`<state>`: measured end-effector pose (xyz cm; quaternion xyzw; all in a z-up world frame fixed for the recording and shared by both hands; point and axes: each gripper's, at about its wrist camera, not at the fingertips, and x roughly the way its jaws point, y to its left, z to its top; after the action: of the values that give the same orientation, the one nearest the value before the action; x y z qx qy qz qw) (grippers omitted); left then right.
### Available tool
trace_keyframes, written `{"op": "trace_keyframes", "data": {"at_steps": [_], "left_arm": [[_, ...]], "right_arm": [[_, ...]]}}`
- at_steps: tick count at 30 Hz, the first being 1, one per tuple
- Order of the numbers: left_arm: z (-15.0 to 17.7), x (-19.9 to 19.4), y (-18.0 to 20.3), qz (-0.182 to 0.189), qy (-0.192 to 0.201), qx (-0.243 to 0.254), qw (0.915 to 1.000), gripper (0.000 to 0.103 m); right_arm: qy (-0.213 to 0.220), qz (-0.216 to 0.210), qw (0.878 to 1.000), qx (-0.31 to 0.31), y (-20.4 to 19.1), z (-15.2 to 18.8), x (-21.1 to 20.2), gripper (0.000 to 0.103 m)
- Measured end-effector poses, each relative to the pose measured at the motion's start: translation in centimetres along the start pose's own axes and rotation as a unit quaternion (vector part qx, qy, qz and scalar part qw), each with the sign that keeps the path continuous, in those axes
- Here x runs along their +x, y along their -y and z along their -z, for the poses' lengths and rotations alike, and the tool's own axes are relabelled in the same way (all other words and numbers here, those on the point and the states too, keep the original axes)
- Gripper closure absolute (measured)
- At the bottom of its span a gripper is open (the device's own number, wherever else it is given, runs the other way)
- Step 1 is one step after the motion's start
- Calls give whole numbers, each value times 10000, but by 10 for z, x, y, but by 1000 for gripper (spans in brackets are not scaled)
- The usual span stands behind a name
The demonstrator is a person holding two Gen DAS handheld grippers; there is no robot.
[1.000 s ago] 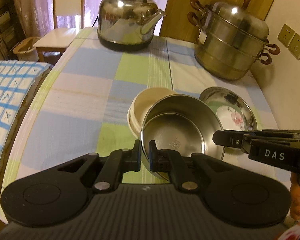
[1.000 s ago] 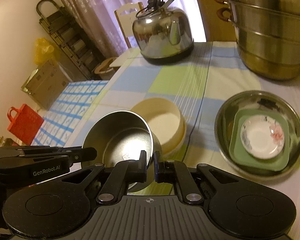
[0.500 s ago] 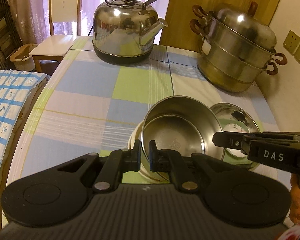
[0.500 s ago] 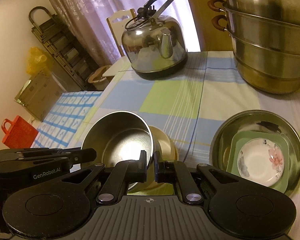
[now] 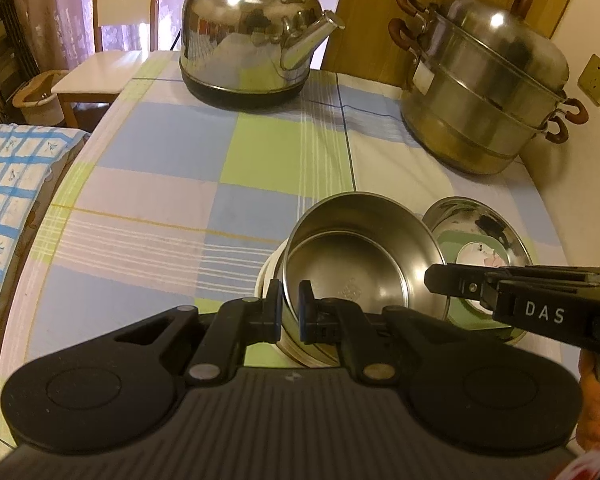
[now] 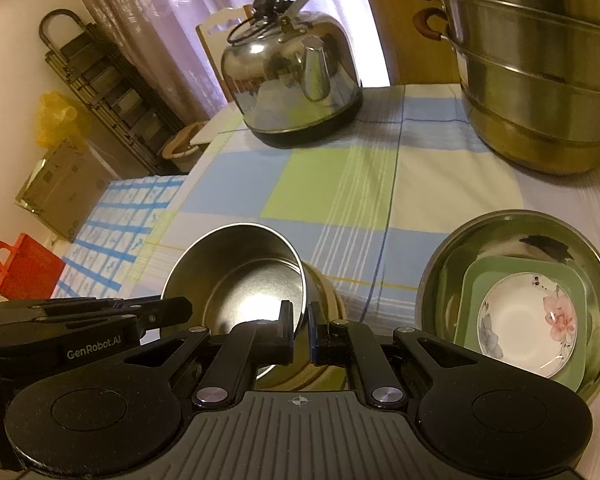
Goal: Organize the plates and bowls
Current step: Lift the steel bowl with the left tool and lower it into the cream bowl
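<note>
My left gripper (image 5: 289, 307) and my right gripper (image 6: 300, 325) are each shut on the rim of a steel bowl (image 5: 360, 256), at opposite sides. The steel bowl (image 6: 244, 276) sits tilted inside a cream bowl (image 5: 269, 276), whose rim (image 6: 332, 300) shows just beneath it. To the right a wide steel basin (image 6: 520, 236) holds a green square plate (image 6: 512, 276) with a white flowered dish (image 6: 528, 320) on top. The basin also shows in the left wrist view (image 5: 472, 216).
A steel kettle (image 5: 252, 36) stands at the back of the checked tablecloth (image 5: 172, 184). A stacked steel steamer pot (image 5: 484, 92) stands back right by the wall. A chair (image 5: 112, 32) is beyond the table's far left edge.
The steel bowl, held by both grippers, has moved over the cream bowl and down into it. The cream bowl, open to view a second ago, is mostly covered now.
</note>
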<state>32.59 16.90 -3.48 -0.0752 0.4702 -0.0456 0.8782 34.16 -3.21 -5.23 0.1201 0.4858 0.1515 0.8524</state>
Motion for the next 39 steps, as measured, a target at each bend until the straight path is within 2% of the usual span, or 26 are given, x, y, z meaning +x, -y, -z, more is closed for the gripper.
{"op": "trace_keyframes", "data": {"at_steps": [17, 39], "left_arm": [[2, 17, -2, 38, -189, -42, 9998, 93], [2, 15, -1, -8, -152, -32, 9999, 93]], "right_arm": [[-111, 78, 9997, 214, 7, 2, 13, 96], [-88, 28, 9997, 217, 9, 2, 12, 96]]}}
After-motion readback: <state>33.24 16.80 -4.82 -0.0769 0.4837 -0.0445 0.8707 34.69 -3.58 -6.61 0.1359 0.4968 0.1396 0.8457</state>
